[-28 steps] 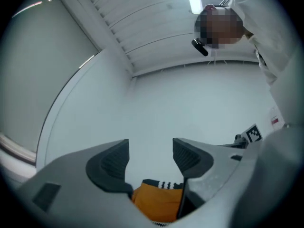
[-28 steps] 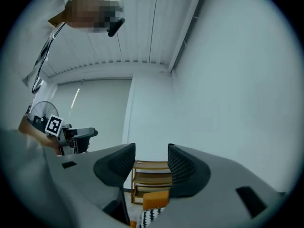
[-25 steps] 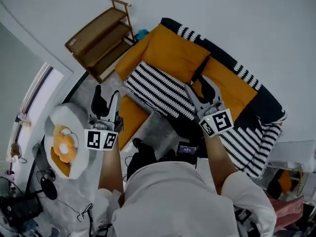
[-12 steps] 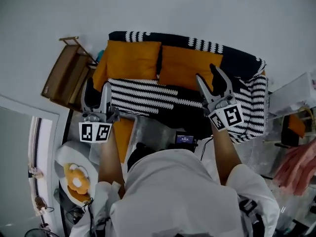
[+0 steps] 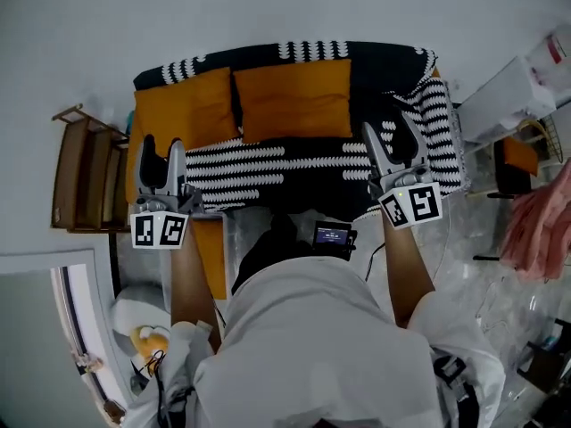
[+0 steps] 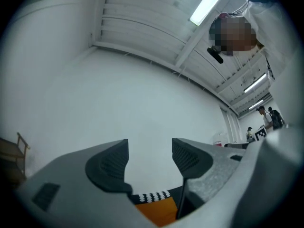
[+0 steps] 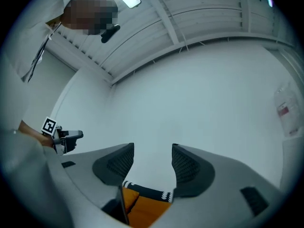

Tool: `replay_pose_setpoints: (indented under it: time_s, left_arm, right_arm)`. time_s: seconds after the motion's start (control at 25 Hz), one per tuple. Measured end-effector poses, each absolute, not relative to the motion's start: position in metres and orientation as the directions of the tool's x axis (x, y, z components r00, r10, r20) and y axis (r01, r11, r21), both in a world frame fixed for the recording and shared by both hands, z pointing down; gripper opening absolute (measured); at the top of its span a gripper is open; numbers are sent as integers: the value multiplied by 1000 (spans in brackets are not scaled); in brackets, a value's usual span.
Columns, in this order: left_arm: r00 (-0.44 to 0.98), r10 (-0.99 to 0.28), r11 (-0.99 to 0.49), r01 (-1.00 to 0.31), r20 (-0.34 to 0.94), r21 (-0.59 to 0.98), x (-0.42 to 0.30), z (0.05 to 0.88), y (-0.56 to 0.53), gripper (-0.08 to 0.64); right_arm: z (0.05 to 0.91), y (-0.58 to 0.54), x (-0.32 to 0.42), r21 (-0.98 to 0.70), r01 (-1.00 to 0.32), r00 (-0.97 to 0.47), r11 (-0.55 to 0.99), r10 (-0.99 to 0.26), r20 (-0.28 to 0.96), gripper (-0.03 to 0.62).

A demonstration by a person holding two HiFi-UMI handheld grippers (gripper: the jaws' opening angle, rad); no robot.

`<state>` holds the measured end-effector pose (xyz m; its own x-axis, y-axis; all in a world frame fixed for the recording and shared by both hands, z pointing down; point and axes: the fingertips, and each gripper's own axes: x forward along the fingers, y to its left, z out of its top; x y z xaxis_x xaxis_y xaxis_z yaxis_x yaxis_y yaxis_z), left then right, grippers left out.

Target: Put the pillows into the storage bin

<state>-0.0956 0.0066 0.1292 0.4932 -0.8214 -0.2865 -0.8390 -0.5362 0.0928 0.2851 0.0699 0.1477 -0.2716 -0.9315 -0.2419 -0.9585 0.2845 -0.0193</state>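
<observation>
Stands facing a sofa (image 5: 384,68) patterned in black and white, arms stretched forward, a two-jaw gripper in each hand.

Holds the left gripper (image 5: 162,150) over the sofa's left end, just below the left orange pillow (image 5: 183,107). Released: pads well apart, with nothing between them but bare white wall (image 6: 142,94) in the left gripper view, and a sliver of orange pillow and zigzag-edged cloth beneath.

Holds the right gripper (image 5: 388,127) over the right part of the seat, above black-and-white cloth. Likewise unclenched, jaws just now opening wider, nothing between them, only wall beyond. Touching no pillow with either tool.

Two orange pillows side by side, upright against the sofa back: the left one by the arm, the right orange pillow (image 5: 294,96) near the middle, inner edges close together, touching or not cannot tell. In front of them, a black-and-white striped cushion (image 5: 268,169) lying flat along the seat. More orange at the near left corner (image 5: 210,257); pillow or upholstery, cannot tell.

Something translucent (image 5: 243,232) between person and sofa; whether the storage bin, cannot tell.

Left of the sofa, a wooden shelf unit (image 5: 82,176). At chest height, a small lit screen (image 5: 335,235). At the right edge, pink cloth (image 5: 540,230). Low at the left, part of a fried-egg cushion (image 5: 147,339) on the floor.
</observation>
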Motion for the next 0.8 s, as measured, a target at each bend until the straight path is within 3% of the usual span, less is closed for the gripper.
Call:
replay_pose_setpoints:
  time_s: [0.2,0.44,0.8]
  left_arm:
    - [540,-819,-571,-801,-196,179,-84,185,-60,290]
    - [601,-796,-598,-758,-79,259,-72,250,-145,297]
    - [644,-758,-569,-733,109,373,-74,358,-240,302]
  right_arm:
    - [180,35,308,-56,-974,-208,219,-966,-155,250]
    - [243,-36,322,-238,-958,-156,161,-987,-38,250]
    - [318,-119,318,-264,-961,-127,83,-980,154,270]
